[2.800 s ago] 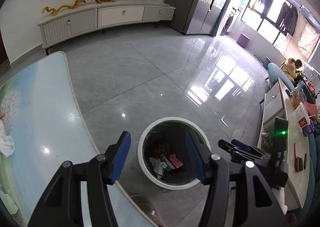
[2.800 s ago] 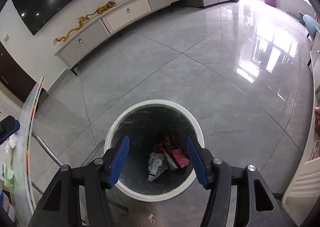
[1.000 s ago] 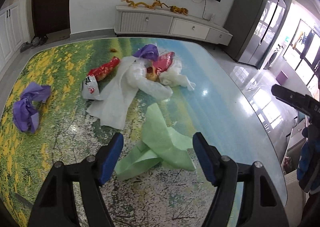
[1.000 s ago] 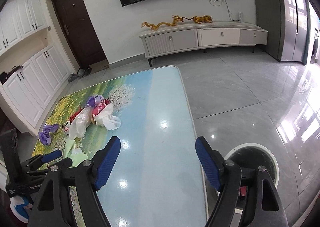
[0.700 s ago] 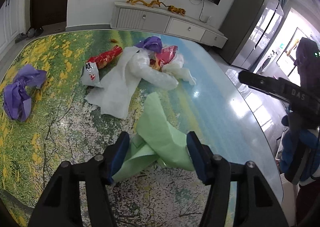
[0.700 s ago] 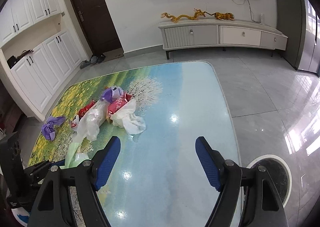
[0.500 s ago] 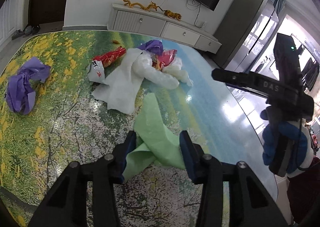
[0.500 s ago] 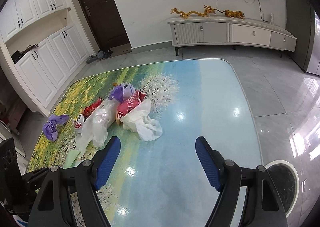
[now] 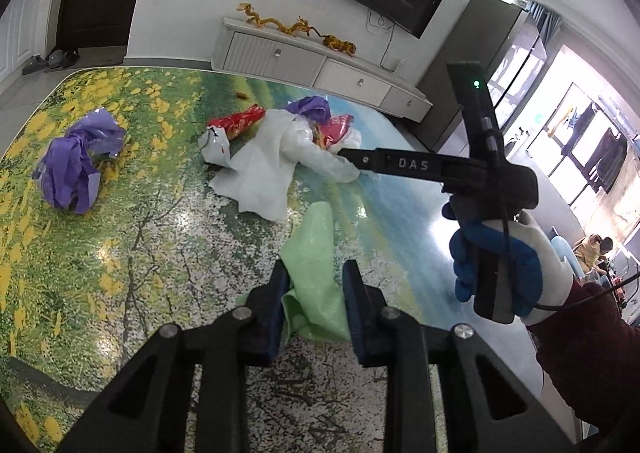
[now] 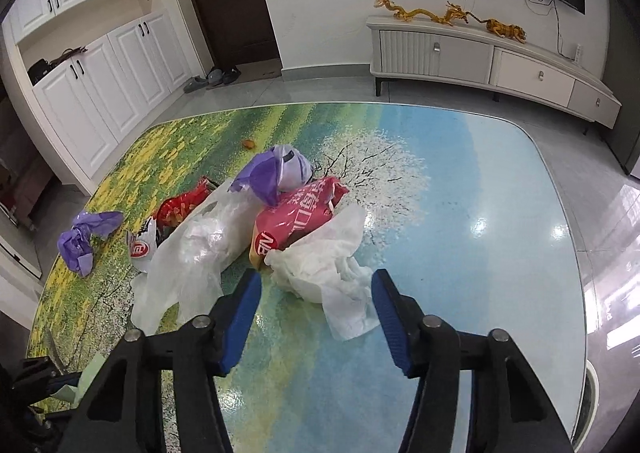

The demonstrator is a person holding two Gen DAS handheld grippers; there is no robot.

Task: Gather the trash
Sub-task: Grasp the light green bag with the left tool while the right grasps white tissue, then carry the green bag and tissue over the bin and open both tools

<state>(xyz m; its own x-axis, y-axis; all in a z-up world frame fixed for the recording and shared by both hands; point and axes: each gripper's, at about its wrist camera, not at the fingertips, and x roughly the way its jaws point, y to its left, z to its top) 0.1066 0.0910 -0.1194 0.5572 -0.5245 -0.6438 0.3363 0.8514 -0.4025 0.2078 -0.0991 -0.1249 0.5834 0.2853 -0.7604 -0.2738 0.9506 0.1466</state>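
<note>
A crumpled green plastic bag lies on the picture-printed table. My left gripper is closing, and the bag's near end is bunched between its blue pads. My right gripper hangs low over a crumpled white plastic sheet. Its jaws are closing with that sheet between the tips, the left pad clear of it. Behind the sheet lie a pink-red snack packet, a clear white bag, a purple bag and a red wrapper.
Another purple bag lies apart at the table's left, and a small orange scrap lies farther back. The trash bin's white rim shows beyond the table's right edge. A gloved hand holds the right gripper. A TV cabinet stands by the wall.
My left jaws have narrowed onto the green bag. The right gripper has swung from beside the bin to low over the trash pile, and its jaws have narrowed.
</note>
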